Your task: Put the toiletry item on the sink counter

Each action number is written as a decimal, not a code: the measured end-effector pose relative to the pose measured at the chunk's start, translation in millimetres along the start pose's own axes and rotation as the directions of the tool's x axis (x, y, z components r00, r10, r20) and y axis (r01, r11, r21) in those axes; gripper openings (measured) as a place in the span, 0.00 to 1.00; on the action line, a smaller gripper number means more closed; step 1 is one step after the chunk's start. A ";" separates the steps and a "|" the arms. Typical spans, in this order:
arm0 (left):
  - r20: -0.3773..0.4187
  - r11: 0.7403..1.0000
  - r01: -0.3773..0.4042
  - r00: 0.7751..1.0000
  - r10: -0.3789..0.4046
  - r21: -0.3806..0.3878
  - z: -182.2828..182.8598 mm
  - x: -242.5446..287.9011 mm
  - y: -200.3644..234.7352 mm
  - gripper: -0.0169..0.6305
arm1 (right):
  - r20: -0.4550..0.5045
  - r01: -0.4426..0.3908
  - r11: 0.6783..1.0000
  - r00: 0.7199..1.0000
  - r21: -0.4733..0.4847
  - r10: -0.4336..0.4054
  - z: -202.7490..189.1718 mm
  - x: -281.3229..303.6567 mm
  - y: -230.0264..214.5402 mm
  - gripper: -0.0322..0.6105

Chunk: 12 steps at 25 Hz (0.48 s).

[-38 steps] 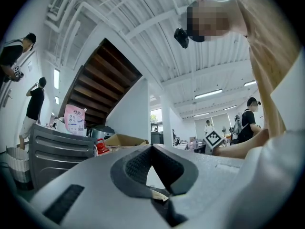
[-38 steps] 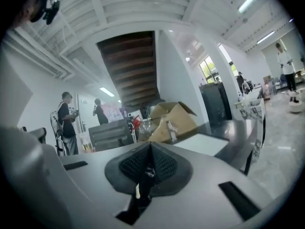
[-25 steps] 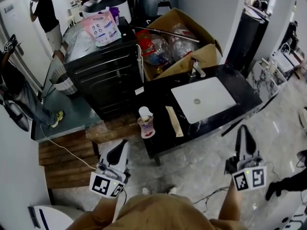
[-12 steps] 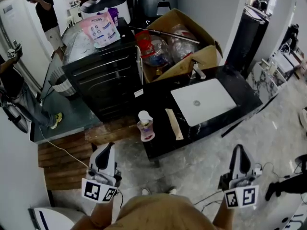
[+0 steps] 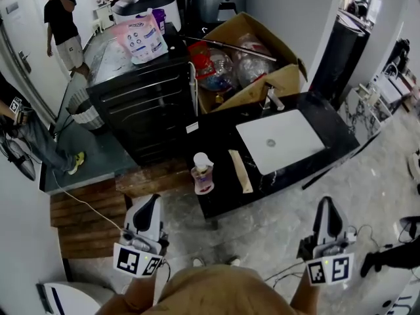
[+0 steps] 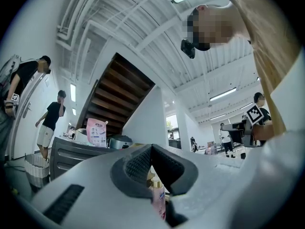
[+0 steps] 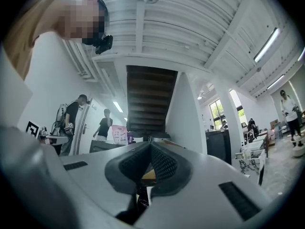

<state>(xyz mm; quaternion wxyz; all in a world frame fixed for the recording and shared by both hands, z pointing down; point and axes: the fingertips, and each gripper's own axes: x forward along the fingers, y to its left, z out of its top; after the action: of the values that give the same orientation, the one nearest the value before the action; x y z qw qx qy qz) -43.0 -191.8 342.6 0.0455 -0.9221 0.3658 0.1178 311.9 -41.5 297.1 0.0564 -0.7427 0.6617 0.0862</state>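
Left gripper (image 5: 151,205) and right gripper (image 5: 327,207) have backed off, clenched empty; bottle (image 5: 202,173) stands on counter (image 5: 220,136), job seemingly done.

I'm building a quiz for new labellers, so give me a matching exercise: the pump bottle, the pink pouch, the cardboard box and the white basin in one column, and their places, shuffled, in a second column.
Things:
1. pump bottle
2. pink pouch
3. cardboard box
4. white basin

Places:
A. on top of the dark cabinet
B. set into the black counter, toward its right end in the head view
C. standing upright at the counter's left end
D. behind the counter, with clutter inside

Pairs: 1-C, 2-A, 3-D, 4-B.
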 end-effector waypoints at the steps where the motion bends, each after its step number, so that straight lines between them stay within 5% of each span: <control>1: 0.001 1.000 0.000 1.000 0.000 0.000 -0.1 -0.5 1.1 0.03 | 0.001 -0.002 1.000 1.000 0.001 0.002 -0.2 0.8 1.3 0.05; 12: 0.001 1.000 0.014 1.000 -0.014 -0.010 -0.3 -6.4 12.2 0.03 | -0.017 -0.011 1.000 1.000 0.015 0.012 -1.5 5.1 22.0 0.05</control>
<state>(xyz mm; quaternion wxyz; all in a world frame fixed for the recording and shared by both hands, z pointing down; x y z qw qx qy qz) -55.8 -196.4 344.5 0.0418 -0.9248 0.3586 0.1197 290.7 -49.4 298.3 0.0559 -0.7391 0.6670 0.0751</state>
